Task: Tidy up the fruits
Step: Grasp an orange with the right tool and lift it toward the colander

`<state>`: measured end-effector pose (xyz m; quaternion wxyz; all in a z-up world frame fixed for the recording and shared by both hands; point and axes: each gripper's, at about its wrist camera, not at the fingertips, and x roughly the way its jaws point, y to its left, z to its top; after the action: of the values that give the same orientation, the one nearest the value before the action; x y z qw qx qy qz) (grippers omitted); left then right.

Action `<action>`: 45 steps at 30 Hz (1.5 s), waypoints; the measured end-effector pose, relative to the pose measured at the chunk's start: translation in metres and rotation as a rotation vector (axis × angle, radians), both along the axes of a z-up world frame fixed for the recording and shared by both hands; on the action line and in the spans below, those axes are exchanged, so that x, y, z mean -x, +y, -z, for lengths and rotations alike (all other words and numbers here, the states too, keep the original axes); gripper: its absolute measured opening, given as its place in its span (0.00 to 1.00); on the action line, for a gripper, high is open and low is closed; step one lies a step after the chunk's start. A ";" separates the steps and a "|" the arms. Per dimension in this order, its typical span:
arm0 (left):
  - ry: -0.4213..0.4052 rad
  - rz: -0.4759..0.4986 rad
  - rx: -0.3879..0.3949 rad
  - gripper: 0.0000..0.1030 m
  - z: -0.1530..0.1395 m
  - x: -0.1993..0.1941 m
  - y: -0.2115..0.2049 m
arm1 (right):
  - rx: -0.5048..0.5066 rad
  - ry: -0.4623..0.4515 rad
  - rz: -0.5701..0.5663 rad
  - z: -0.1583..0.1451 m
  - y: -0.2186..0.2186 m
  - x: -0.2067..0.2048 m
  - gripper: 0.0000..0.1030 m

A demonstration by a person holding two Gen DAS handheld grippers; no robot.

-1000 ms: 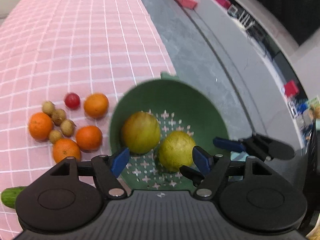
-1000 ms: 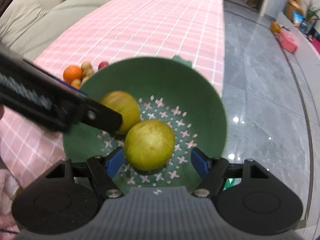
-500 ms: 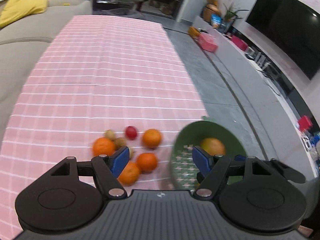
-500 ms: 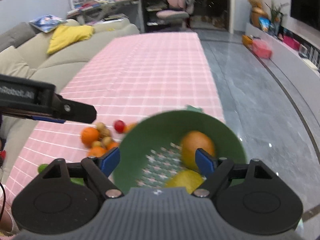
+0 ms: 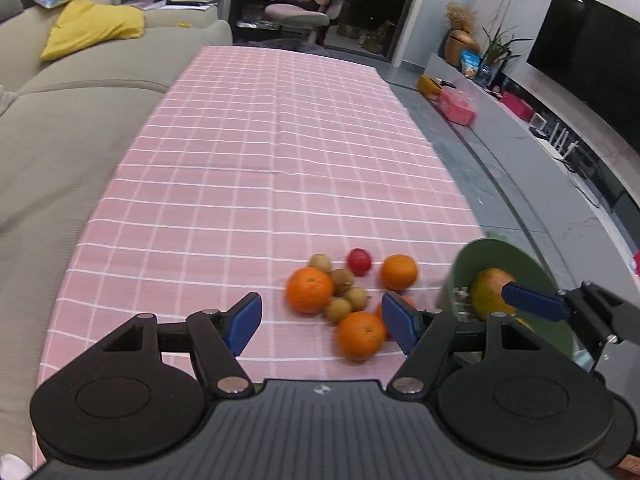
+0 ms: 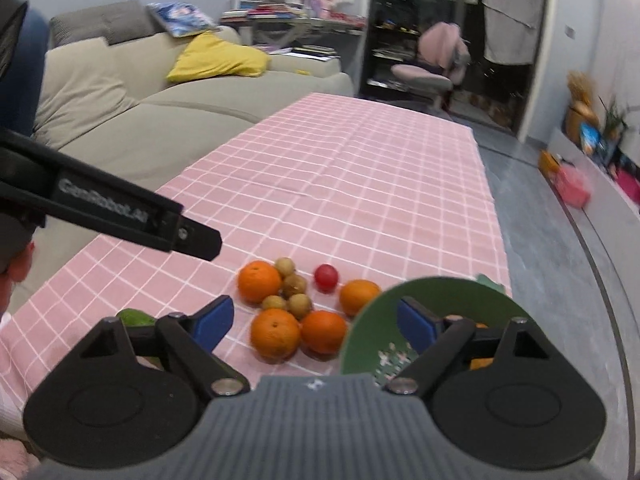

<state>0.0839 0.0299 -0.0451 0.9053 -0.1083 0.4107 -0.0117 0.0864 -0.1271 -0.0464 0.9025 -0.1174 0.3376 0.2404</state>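
A green perforated bowl [image 5: 500, 256] sits at the table's right front edge with a yellow-orange fruit [image 5: 490, 292] inside; it also shows in the right wrist view [image 6: 424, 300]. Left of it lie several oranges [image 5: 310, 290], small brown fruits [image 5: 342, 280] and a red fruit [image 5: 359, 261]. In the right wrist view the oranges [image 6: 275, 334] and red fruit [image 6: 325, 277] lie ahead. My left gripper [image 5: 320, 322] is open and empty above the pile. My right gripper [image 6: 312, 326] is open and empty, its right finger over the bowl.
The pink checked tablecloth [image 5: 280, 140] stretches far ahead. A beige sofa [image 5: 60, 120] runs along the left. A green fruit [image 6: 134, 317] lies near the front left. Grey floor [image 5: 500, 184] drops off right of the table edge.
Both grippers pulled back and tilted up from above the bowl. The view now takes in the whole table, with the fruit pile ahead and the bowl at the right.
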 end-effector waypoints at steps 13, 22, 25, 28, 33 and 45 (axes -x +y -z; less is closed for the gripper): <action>-0.004 0.023 0.033 0.65 0.028 0.009 0.036 | 0.107 0.014 -0.125 0.030 0.057 -0.015 0.48; 0.067 0.056 0.083 0.57 0.052 -0.002 0.036 | 0.214 0.066 -0.161 0.058 0.068 -0.027 0.36; 0.065 0.062 0.084 0.57 0.051 -0.006 0.035 | 0.273 0.083 -0.155 0.067 0.071 -0.032 0.35; 0.061 0.069 0.080 0.57 0.050 -0.011 0.032 | 0.297 0.095 -0.163 0.072 0.071 -0.035 0.35; 0.070 0.066 0.091 0.57 0.053 -0.014 0.033 | 0.319 0.110 -0.177 0.081 0.073 -0.039 0.37; 0.066 0.081 0.088 0.57 0.052 -0.021 0.029 | 0.329 0.085 -0.192 0.085 0.074 -0.042 0.39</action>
<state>0.1053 0.0586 -0.0972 0.8844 -0.1316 0.4433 -0.0627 0.1282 -0.0530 -0.1316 0.8290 -0.2847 0.3975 0.2715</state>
